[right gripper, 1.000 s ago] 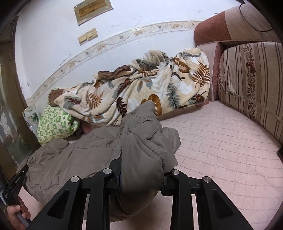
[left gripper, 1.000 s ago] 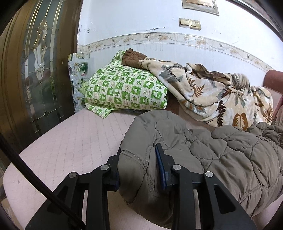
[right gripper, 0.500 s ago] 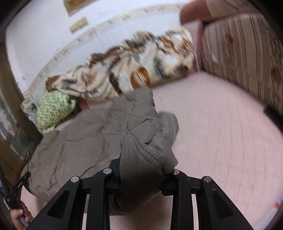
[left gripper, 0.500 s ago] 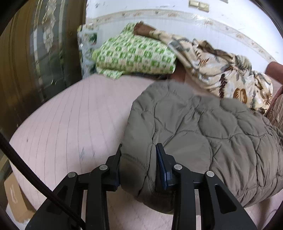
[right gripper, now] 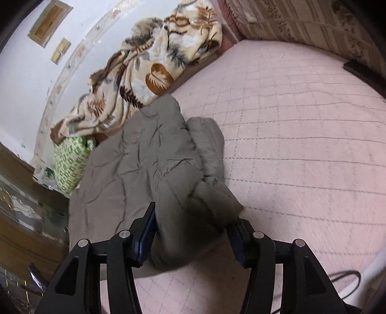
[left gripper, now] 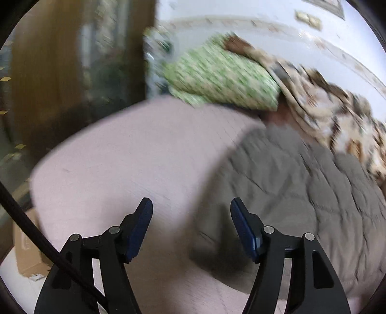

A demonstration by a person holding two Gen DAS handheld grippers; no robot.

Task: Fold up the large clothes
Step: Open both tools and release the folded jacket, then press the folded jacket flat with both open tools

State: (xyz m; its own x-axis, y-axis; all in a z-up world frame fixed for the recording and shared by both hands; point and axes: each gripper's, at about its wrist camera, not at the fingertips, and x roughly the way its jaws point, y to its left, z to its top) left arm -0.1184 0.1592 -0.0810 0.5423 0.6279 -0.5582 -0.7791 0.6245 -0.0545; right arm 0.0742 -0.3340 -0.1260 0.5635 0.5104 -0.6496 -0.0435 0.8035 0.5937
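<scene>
Olive quilted jacket lies on the pink mattress, below the leaf-print blanket. Your left gripper is opening, apparently empty through blur; your right gripper is opening around a bunched fold, letting it settle.

One quilted grey-brown coat spread on one pink quilted mattress; one leaf-print blanket bunched along the far wall; one green-checked pillow at the far left beside it; two light switches and one framed plaque up on the wall; one cardboard box low at the near left; two grippers, left and right, two fingers each
</scene>
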